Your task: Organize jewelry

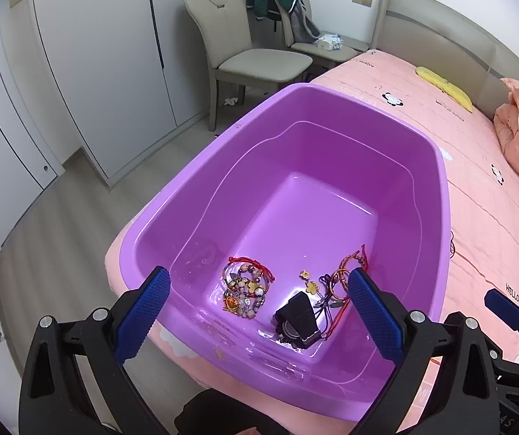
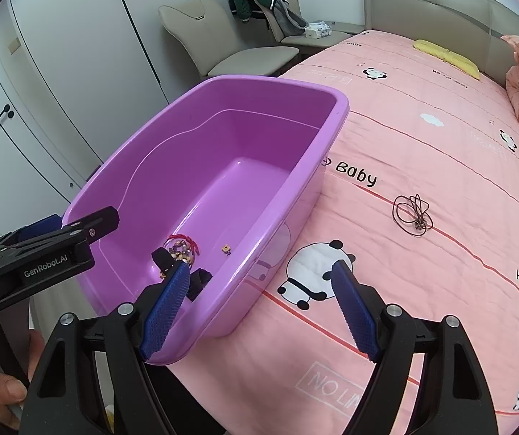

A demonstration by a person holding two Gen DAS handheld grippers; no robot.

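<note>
— Jewelry, where does it lie from your grippers?

— Most of it sits in the purple tub, at the near end of its floor. My left gripper hangs over that end with its jaws wide apart and nothing between them; the beaded bracelets lie in the gap, and the corded bangles just beside the right finger. My right gripper is spread just as wide, empty, straddling the tub's near right wall. One black cord necklace lies well apart, out on the bed.

— And the surface?

— A pink panda bedspread, tub at its corner; beige chairs and white wardrobe doors behind.

— Which way does the tub run?

— Lengthwise away from me, towards the chairs. The necklace is a loose coil, with no clear direction.
</note>
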